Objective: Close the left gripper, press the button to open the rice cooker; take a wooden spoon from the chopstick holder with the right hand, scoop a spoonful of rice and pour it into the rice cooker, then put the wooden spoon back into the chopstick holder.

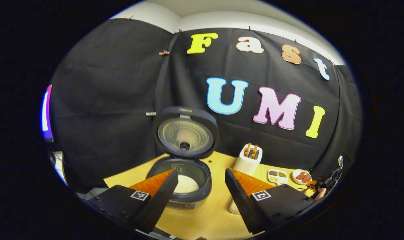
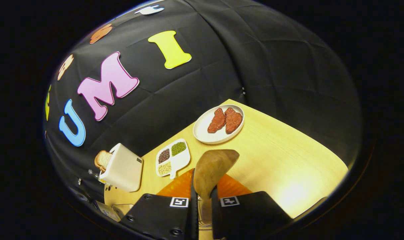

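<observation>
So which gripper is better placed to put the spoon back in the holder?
Right. The right gripper is shut on the wooden spoon. The left gripper is open and holds nothing, facing the open rice cooker.

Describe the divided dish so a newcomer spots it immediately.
Start at the wooden table against the black cloth wall. Between the white toaster and the round white plate with two reddish patties lies the divided dish. It alone is squarish and compartmented, holding separate dark, green and pale grains.
</observation>
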Demonstrator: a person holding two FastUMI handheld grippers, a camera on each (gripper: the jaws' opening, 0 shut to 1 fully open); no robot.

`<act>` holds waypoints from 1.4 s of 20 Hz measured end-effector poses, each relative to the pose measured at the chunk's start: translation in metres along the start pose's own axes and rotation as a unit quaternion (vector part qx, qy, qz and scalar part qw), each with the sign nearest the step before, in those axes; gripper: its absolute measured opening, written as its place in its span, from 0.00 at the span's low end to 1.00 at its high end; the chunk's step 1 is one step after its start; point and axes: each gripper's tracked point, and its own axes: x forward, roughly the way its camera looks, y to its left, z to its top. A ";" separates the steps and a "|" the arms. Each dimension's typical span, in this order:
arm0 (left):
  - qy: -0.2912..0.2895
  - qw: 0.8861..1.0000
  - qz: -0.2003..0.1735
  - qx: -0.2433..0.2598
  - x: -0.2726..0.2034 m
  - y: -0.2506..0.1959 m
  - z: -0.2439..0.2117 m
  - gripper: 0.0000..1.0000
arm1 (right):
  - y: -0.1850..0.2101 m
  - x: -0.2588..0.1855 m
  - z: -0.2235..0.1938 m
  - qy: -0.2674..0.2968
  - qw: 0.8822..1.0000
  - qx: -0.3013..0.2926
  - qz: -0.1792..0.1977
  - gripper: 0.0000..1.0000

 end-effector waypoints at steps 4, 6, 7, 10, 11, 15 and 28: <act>-0.045 0.998 0.015 0.034 0.030 0.020 0.033 0.95 | 0.000 -0.029 -0.001 0.008 1.000 -0.012 0.006 0.48; -0.066 0.997 -0.001 0.028 0.041 0.021 0.047 0.95 | -0.003 -0.048 0.007 0.002 1.000 -0.018 0.007 0.49; -0.073 0.997 -0.003 0.028 0.049 0.027 0.051 0.95 | -0.005 -0.059 0.010 -0.002 1.000 -0.023 0.008 0.63; -0.091 0.995 0.007 0.039 0.075 0.051 0.066 0.95 | -0.018 -0.092 0.024 -0.027 0.998 -0.060 -0.001 0.94; -0.101 0.994 0.004 0.040 0.083 0.055 0.073 0.95 | -0.024 -0.102 0.029 -0.038 0.996 -0.078 -0.007 0.98; -0.142 0.988 -0.007 0.063 0.105 0.064 0.101 0.92 | -0.036 -0.146 0.043 -0.064 0.989 -0.131 -0.024 0.98; -0.168 0.978 -0.072 0.104 0.186 0.020 0.121 0.95 | 0.003 -0.248 0.003 -0.086 0.981 -0.173 -0.016 0.99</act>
